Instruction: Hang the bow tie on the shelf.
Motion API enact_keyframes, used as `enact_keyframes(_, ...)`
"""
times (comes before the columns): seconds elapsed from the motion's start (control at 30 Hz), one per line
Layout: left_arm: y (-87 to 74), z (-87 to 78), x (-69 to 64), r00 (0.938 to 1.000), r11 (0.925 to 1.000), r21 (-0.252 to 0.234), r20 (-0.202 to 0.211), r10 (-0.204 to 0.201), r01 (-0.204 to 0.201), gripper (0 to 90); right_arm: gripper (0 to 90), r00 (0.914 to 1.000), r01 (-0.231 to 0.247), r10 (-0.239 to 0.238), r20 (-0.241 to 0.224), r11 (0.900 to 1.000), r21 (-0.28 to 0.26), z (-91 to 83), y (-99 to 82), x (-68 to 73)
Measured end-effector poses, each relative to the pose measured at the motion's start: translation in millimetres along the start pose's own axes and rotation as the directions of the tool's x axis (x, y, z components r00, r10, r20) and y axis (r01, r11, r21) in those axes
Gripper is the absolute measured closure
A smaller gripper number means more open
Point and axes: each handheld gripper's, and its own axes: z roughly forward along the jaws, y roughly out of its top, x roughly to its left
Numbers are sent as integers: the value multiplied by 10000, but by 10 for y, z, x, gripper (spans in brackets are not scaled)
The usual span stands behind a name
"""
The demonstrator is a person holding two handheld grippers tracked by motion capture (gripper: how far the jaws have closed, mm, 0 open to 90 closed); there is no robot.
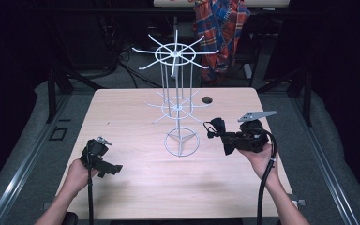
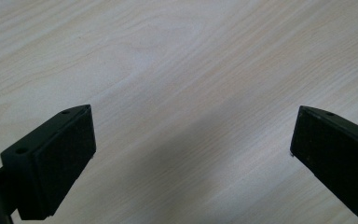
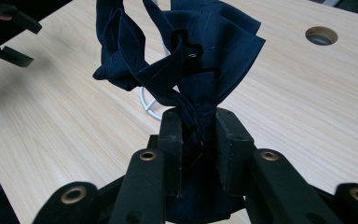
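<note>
Navy cloth [image 3: 186, 60] pinched in right gripper [image 1: 218, 133], above the tabletop [image 1: 136, 187] toward its right edge, just beside the white wire rack [image 1: 178, 101].

Bunched end clamped, loose folds free, probably for hanging on a rack arm. Left gripper [image 1: 108, 168] released, empty, near the left front corner; open room between.

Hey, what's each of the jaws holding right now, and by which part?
The right gripper is shut on a dark blue cloth, pinching a bunched part of it while the rest fans out beyond the jaws. The left gripper is open over the table, holding nothing.
</note>
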Motion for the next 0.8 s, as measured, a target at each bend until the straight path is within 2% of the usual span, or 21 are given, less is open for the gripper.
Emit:
enact_keyframes(0.23, 3, -3, -6, 10000, 10000, -10, 13, -5, 5, 1, 738, 10000, -4, 1, -77, 9996, -289, -82, 21, 3)
enact_keyframes(0.4, 11, 2, -12, 10000, 10000, 1, 26, 33, -33, 1, 738, 10000, 20, -22, -95, 9997, -258, -109, 37, 15)
enact_keyframes(0.8, 18, 2, -20, 10000, 10000, -25, 21, 52, -52, 1, 738, 9997, 126, -130, -206, 9997, -192, -52, 82, 51)
